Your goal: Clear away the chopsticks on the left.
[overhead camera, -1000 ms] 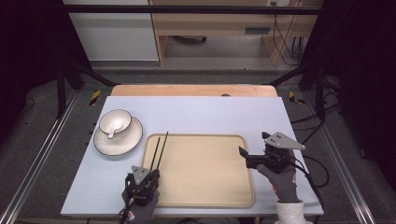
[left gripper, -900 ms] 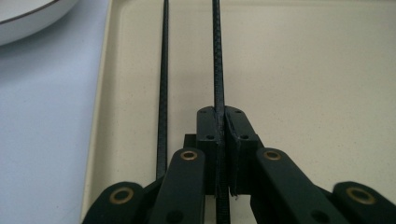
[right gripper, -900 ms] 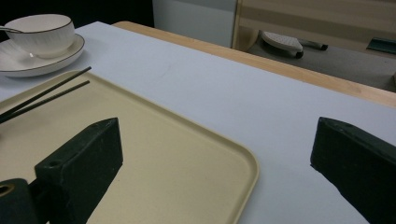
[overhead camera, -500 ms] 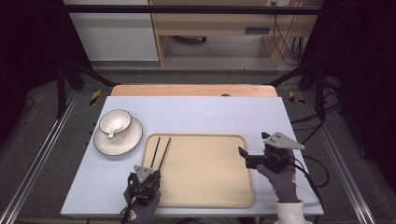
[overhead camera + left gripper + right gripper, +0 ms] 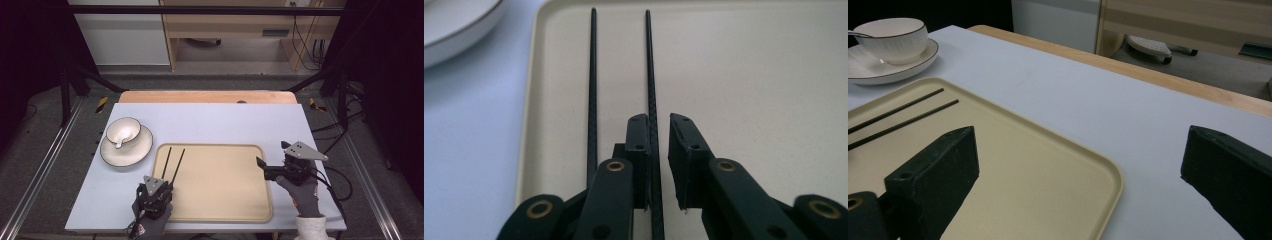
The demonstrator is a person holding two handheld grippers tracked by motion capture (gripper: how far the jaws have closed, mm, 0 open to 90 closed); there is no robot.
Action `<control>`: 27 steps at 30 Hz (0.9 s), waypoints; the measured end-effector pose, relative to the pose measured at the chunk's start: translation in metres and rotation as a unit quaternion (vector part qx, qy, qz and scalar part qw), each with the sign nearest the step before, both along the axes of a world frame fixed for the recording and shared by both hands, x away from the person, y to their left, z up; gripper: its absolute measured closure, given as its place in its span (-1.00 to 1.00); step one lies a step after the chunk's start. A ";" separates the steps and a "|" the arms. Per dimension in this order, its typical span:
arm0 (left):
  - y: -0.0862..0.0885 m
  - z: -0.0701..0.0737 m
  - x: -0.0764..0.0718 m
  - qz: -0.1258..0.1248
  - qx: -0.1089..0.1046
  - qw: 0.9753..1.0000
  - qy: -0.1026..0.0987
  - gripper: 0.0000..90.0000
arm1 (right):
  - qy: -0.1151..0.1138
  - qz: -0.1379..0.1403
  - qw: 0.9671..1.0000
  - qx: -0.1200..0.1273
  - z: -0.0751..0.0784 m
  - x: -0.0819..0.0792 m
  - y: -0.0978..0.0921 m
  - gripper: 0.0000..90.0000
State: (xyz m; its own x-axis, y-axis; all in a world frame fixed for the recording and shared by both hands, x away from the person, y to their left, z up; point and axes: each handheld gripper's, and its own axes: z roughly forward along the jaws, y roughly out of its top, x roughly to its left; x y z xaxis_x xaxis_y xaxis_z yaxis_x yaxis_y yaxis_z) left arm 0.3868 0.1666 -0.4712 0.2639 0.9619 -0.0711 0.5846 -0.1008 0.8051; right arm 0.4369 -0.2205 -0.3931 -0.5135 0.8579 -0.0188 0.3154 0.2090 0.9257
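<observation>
My left gripper (image 5: 659, 165) stands slightly parted around 1 of 2 thin black chopsticks (image 5: 650, 75) lying on the smooth beige tray (image 5: 220, 200). My right gripper (image 5: 1078, 175), jaws spread wide and empty, straddles the tray's rounded right rim. Its view catches a ribbed white bowl (image 5: 892, 37) on its saucer (image 5: 878, 70).

High view: fixed above near table edge, faces forward and down, far off; takes in whole table (image 5: 210, 120), beige tray (image 5: 220, 200) near centre, floor beyond.
Left gripper view: rides low over tray (image 5: 774, 75), looks along tray's left rim, very close; plate (image 5: 454, 25) edge at upper left of tray.
Right gripper view: low by tray's right rim (image 5: 1098, 170), looks across tray toward plate (image 5: 893, 70) and bowl (image 5: 893, 35).
All three share tray, chopsticks (image 5: 171, 162), plate.
</observation>
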 end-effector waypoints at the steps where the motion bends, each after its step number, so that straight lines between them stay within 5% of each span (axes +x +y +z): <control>1: 0.001 0.004 0.000 -0.008 -0.004 1.000 -0.008 0.70 | -0.001 0.000 1.000 0.000 0.000 0.000 0.000 -0.95; 11: 0.016 0.045 0.013 -0.066 -0.042 0.996 -0.038 0.36 | -0.005 0.000 1.000 0.009 0.003 -0.002 -0.003 -0.95; 16: 0.023 0.062 0.021 -0.120 -0.015 0.991 -0.051 0.10 | -0.009 -0.001 1.000 0.010 0.005 -0.003 -0.006 -0.96; 20: 0.035 0.074 0.024 -0.147 -0.020 0.987 -0.064 -0.11 | -0.011 -0.002 1.000 0.016 0.007 -0.004 -0.008 -0.96; 27: 0.067 0.073 0.027 -0.162 -0.022 0.984 -0.077 -0.32 | -0.013 -0.005 1.000 0.019 0.008 -0.005 -0.012 -0.96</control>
